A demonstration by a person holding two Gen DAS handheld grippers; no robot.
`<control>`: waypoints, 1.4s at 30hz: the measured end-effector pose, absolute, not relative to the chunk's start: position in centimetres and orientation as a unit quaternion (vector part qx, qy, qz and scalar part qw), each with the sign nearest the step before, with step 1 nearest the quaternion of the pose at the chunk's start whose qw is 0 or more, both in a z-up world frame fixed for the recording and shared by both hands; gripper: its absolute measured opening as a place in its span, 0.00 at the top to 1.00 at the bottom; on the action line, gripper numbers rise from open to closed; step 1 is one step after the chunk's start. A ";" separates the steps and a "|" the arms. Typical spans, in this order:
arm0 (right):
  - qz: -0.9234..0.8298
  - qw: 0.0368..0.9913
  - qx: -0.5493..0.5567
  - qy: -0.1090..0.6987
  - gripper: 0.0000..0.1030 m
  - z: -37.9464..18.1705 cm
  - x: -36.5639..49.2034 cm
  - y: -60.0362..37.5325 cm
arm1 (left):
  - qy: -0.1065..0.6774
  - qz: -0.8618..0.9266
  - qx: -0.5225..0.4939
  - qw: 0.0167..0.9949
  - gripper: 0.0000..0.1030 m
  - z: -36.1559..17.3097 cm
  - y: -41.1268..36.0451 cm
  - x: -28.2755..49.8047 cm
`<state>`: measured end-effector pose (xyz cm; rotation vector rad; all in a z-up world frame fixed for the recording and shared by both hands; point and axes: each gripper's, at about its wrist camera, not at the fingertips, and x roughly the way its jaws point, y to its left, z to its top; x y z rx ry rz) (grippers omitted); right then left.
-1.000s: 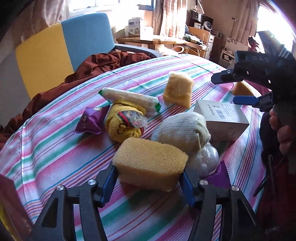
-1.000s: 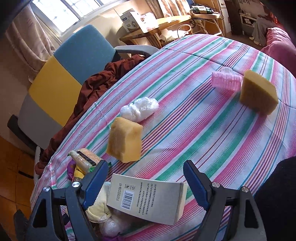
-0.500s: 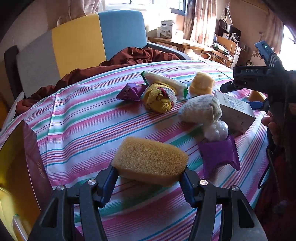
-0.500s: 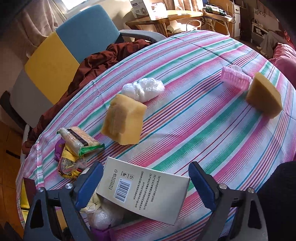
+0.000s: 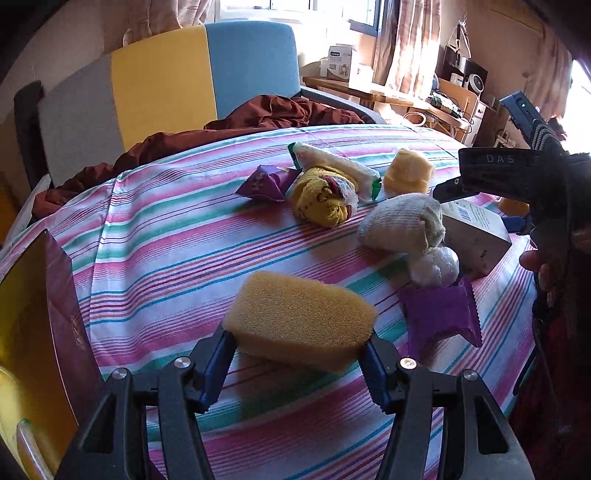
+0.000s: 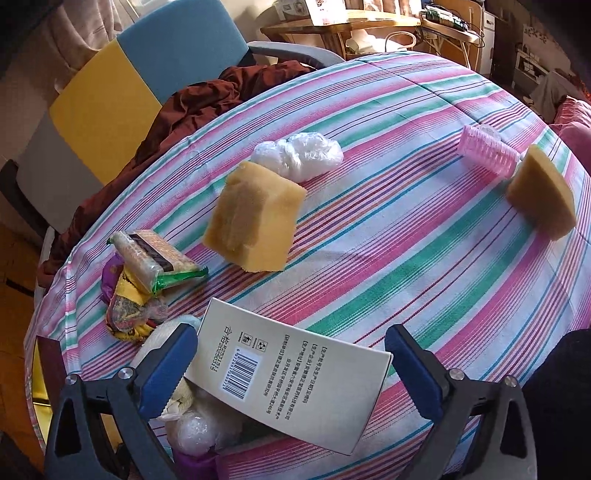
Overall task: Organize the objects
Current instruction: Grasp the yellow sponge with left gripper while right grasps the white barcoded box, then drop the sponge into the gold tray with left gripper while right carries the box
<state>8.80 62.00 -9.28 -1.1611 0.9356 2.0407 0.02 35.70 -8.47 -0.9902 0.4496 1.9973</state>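
Observation:
My left gripper (image 5: 297, 356) is shut on a yellow sponge (image 5: 299, 323) and holds it above the striped tablecloth (image 5: 166, 240). Beyond it lie a purple packet (image 5: 439, 317), a beige rolled sock (image 5: 402, 221), a yellow sock bundle (image 5: 325, 201), a wrapped cracker pack (image 5: 332, 166) and another purple packet (image 5: 266, 182). My right gripper (image 6: 290, 363) is open, above a white box with a barcode (image 6: 291, 376). A second sponge (image 6: 255, 221), a third sponge (image 6: 543, 195), a pink roller (image 6: 487, 151) and a plastic bag wad (image 6: 299, 155) lie farther off.
A maroon and gold open box (image 5: 33, 332) stands at the table's left edge. A blue, yellow and grey chair (image 5: 166, 85) with a brown cloth (image 5: 258, 114) is behind the table. A wooden desk (image 6: 351, 26) stands in the background.
My left gripper has pulled back and to the left with the sponge, away from the pile; the maroon box has come into view. My right gripper has dropped closer over the white box.

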 end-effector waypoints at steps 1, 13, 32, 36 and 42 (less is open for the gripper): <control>0.770 0.314 -0.427 0.355 0.13 -9.0 9.2 62.3 | 0.179 0.797 -0.395 0.420 0.39 -8.5 35.7 0.0; 0.780 0.291 -0.457 0.313 0.15 -6.4 9.2 62.6 | 0.177 0.794 -0.399 0.423 0.38 -8.7 35.6 -0.2; 0.769 0.167 -0.616 0.040 0.51 -8.7 5.5 58.5 | 0.171 0.790 -0.411 0.422 0.38 -9.2 34.9 -0.2; 0.775 0.199 -0.597 0.063 0.51 -8.1 6.3 58.7 | 0.166 0.791 -0.412 0.421 0.40 -8.9 34.6 -0.1; 0.778 0.238 -0.563 0.150 0.51 -7.5 7.6 61.1 | 0.142 0.801 -0.410 0.412 0.40 -7.3 32.9 -0.2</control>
